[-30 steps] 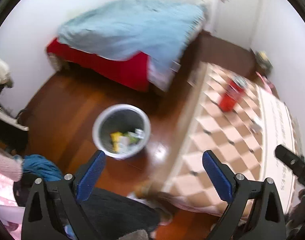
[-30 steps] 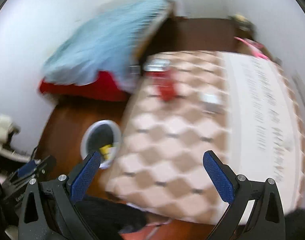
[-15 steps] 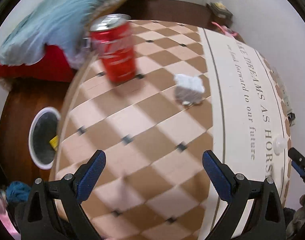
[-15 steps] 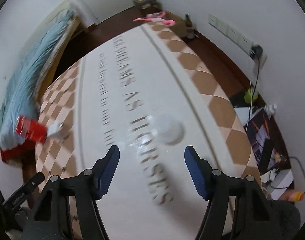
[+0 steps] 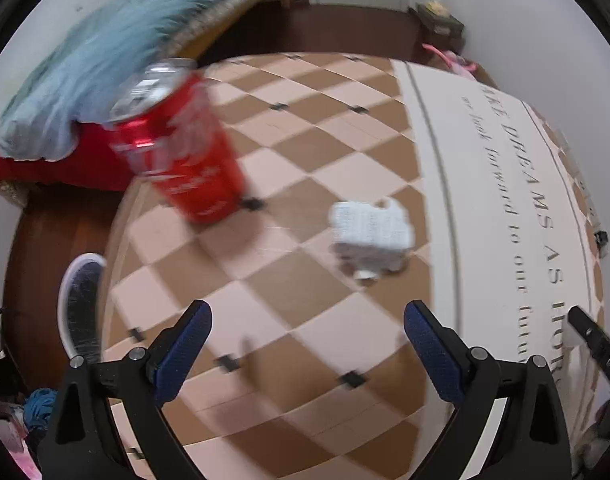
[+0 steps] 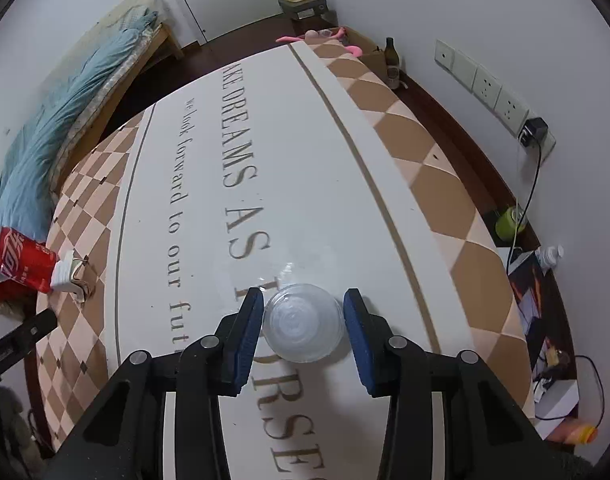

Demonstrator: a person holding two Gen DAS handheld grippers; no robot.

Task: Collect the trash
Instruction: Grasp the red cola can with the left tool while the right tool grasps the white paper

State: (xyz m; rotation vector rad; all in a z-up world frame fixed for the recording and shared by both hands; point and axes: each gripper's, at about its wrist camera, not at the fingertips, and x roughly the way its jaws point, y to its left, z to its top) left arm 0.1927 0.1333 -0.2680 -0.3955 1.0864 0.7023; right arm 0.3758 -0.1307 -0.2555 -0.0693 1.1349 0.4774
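The right gripper [image 6: 303, 322] brackets a clear plastic cup [image 6: 303, 327] at lower centre, its 2 pads close beside it, contact unclear. The left gripper [image 5: 307, 350] gapes empty; the red can [image 5: 181, 144] stands upper left, a crumpled white wrapper [image 5: 371, 236] centre-right.

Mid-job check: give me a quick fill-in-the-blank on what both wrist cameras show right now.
1. The right hand-held gripper has its jaws on either side of a clear plastic ____.
2. The left hand-held gripper is open and holds ____.
3. The crumpled white paper lies on the table beside a red ____.
4. Past the table's left edge, on the floor, stands the white-rimmed ____.

Missing words: cup; nothing; can; bin
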